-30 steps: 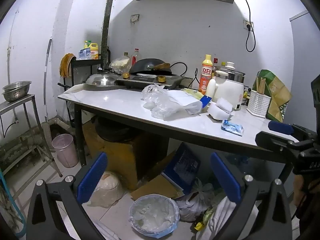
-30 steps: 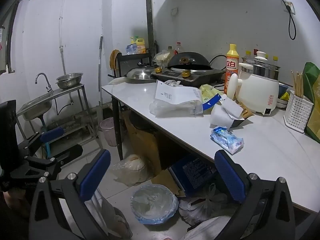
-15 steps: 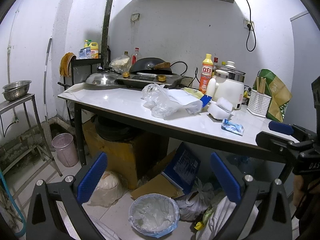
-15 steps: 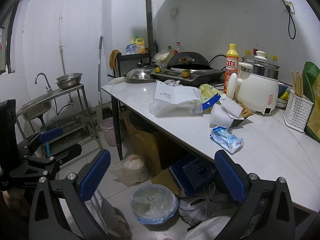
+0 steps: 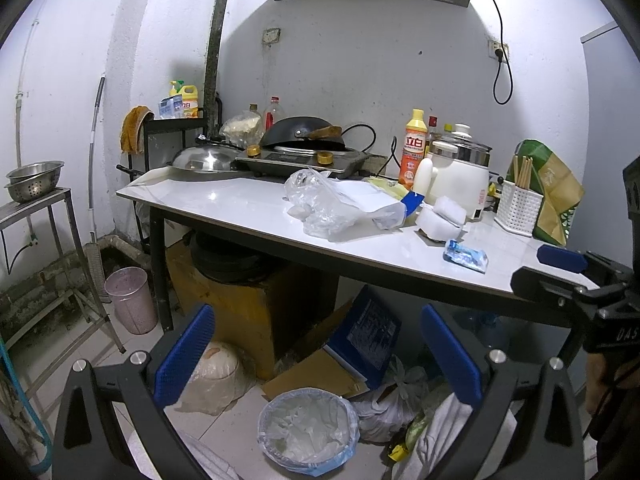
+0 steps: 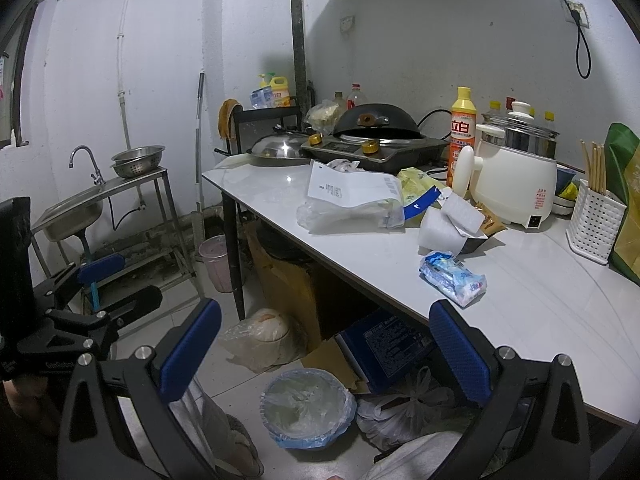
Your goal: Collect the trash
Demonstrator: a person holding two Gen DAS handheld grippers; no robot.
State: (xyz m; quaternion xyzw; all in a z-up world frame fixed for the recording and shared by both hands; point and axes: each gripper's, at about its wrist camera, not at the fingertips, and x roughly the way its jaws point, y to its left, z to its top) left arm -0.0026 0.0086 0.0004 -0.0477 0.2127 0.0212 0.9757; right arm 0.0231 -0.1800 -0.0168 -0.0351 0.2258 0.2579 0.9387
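Note:
Trash lies on the white table (image 5: 224, 204): a clear plastic bag with a paper slip (image 5: 340, 204) (image 6: 352, 200), a white foam box (image 5: 440, 220) (image 6: 448, 224) and a small blue-white wrapper (image 5: 466, 256) (image 6: 454, 278). A bin lined with a blue bag (image 5: 308, 432) (image 6: 306, 408) stands on the floor below the table edge. My left gripper (image 5: 316, 356) is open and empty, held low in front of the table. My right gripper (image 6: 324, 352) is open and empty, just short of the table edge near the wrapper.
A stove with a wok (image 5: 304, 148), a detergent bottle (image 5: 414, 146), a rice cooker (image 5: 460, 176) and a chopstick basket (image 5: 518, 208) stand along the back. A sink stand (image 6: 80, 208), a pink bucket (image 5: 132, 300), boxes and bags (image 5: 376, 340) sit on the floor.
Both views have shifted only slightly; the table looks marginally lower in them. Both grippers stay open and empty.

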